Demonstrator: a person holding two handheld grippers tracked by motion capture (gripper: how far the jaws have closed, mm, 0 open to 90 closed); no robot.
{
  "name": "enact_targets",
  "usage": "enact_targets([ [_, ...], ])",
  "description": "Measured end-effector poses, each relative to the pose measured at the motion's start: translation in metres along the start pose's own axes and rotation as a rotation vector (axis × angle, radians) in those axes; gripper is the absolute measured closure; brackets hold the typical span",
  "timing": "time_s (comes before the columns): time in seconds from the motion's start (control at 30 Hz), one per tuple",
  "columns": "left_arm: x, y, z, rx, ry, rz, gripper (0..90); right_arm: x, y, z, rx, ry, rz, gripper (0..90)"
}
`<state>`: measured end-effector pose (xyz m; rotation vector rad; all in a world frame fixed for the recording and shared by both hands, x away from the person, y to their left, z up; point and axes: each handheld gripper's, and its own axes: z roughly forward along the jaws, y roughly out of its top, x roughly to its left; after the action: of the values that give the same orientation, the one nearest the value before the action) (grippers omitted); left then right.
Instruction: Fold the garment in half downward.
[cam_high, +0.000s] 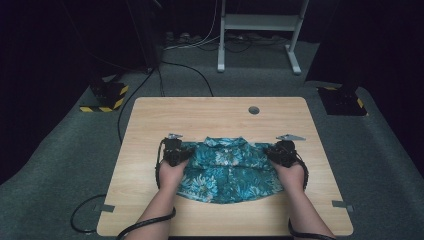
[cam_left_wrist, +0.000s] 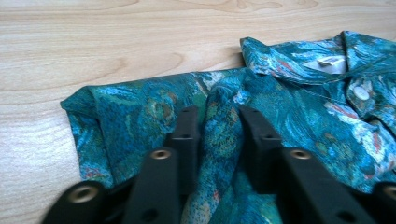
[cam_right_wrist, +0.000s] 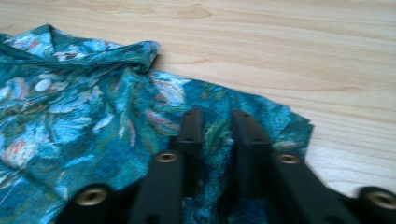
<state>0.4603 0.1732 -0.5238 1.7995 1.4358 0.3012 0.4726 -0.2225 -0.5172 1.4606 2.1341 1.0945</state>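
A teal floral shirt (cam_high: 227, 170) lies on the wooden table (cam_high: 210, 112), collar toward the far edge. My left gripper (cam_high: 175, 150) sits on the shirt's left shoulder. In the left gripper view a raised fold of the shirt (cam_left_wrist: 303, 93) is pinched between the two black jaws of my left gripper (cam_left_wrist: 218, 114). At the right shoulder, my right gripper (cam_high: 281, 151) rests on the cloth. In the right gripper view, my right gripper (cam_right_wrist: 215, 116) is likewise shut on a ridge of the shirt (cam_right_wrist: 84, 116). The collar and a white button show in both gripper views.
A round hole (cam_high: 254, 110) is set in the table near its far edge. Tape strips (cam_high: 106, 207) mark the front corners. Beyond the table stand a white metal frame (cam_high: 260, 30) and yellow-black striped bases (cam_high: 107, 97), with cables across the grey floor.
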Motion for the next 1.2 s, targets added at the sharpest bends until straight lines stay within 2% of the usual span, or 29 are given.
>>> enact_targets([
  [0.07, 0.000, -0.001, 0.000, -0.004, -0.003, -0.003, 79.3, 0.002, -0.001, 0.000, 0.004, 0.001, -0.004, 84.7],
  [0.2, -0.001, -0.002, -0.002, -0.020, -0.001, -0.006, 86.0, 0.006, -0.002, 0.000, 0.002, 0.003, -0.023, 86.9],
  [0.37, -0.002, -0.004, -0.008, -0.056, -0.008, -0.006, 86.3, 0.011, -0.002, -0.004, -0.026, 0.006, -0.031, 86.8],
  [0.5, -0.005, -0.008, -0.017, -0.089, -0.021, -0.005, 86.2, 0.016, -0.002, -0.014, -0.065, 0.013, -0.044, 86.8],
  [0.57, -0.007, -0.011, -0.021, -0.098, -0.027, 0.008, 86.2, 0.018, -0.003, -0.018, -0.080, 0.016, -0.053, 86.8],
  [0.73, -0.009, -0.020, -0.032, -0.124, -0.044, 0.012, 86.0, 0.025, -0.010, -0.032, -0.113, 0.024, -0.078, 86.7],
  [0.93, -0.010, -0.036, -0.043, -0.129, -0.061, 0.030, 85.4, 0.030, -0.023, -0.046, -0.133, 0.033, -0.097, 86.5],
  [1.2, -0.012, -0.055, -0.056, -0.110, -0.066, 0.055, 83.5, 0.036, -0.047, -0.058, -0.111, 0.034, -0.116, 86.3],
])
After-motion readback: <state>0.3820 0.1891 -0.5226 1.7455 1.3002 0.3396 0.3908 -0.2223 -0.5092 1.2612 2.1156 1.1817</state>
